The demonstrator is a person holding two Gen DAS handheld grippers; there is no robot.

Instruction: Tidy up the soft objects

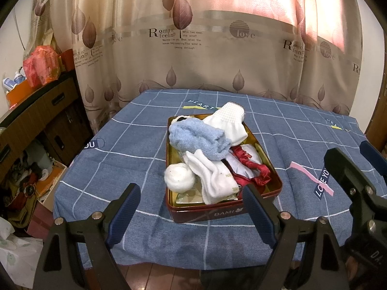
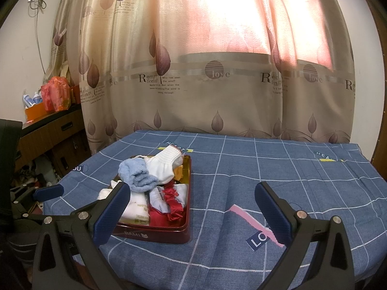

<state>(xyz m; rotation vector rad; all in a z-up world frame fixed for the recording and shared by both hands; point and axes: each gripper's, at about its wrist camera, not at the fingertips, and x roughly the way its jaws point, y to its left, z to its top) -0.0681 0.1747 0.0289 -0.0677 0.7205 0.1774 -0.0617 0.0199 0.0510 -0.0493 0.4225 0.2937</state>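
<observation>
Heaped in the red tin (image 1: 219,213) mid-counter (image 1: 121,159), blue towel (image 1: 197,140) atop white socks (image 1: 215,180), presumably gathered for sorting; left gripper (image 1: 191,213) and right gripper (image 2: 191,211) both spread wide, empty, held short of it.

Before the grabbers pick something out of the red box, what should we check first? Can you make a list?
1. Left gripper open and empty: ok.
2. Right gripper open and empty: ok.
3. Red tin sits flat on the blue tablecloth: ok.
4. Blue towel lies on top of the pile, free to grab: ok.
5. White sock stays inside the tin: not ok, it hangs over the far rim.
6. Red ribbon untangled from the other cloths: cannot tell.
</observation>
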